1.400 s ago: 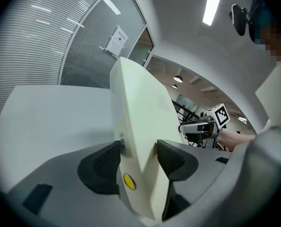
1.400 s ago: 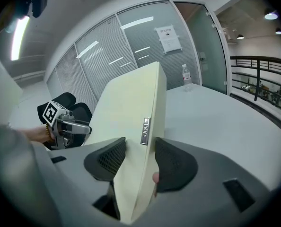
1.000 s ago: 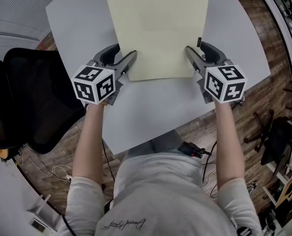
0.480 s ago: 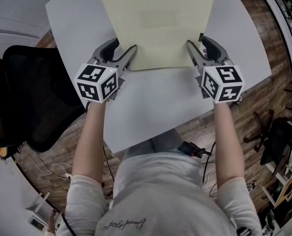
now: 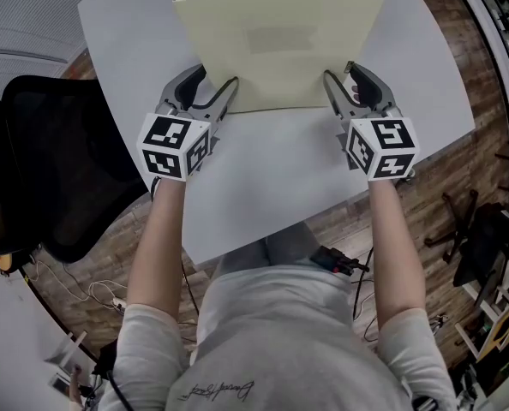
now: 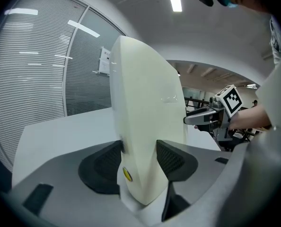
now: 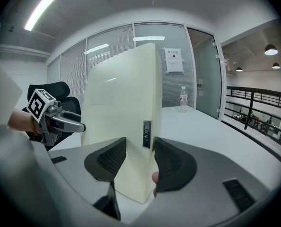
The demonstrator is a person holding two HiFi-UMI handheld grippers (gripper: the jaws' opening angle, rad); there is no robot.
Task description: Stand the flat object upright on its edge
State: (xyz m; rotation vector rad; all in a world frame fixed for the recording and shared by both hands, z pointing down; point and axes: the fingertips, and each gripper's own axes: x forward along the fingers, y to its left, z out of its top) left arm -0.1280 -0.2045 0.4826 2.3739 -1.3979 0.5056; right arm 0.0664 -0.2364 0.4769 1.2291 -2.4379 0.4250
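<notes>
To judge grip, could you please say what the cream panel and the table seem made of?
The panel looks like smooth cream plastic, given its faint sheen and rounded corners. The table seems matt white laminate, flat and even.

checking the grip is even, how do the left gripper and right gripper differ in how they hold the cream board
The left gripper clamps the cream board's left edge, and the right gripper clamps its right edge. Beside the left gripper's pads the board shows a small yellow dot. Beside the right gripper's pads it shows a small dark label. Both are shut on the board, low on its sides.
</notes>
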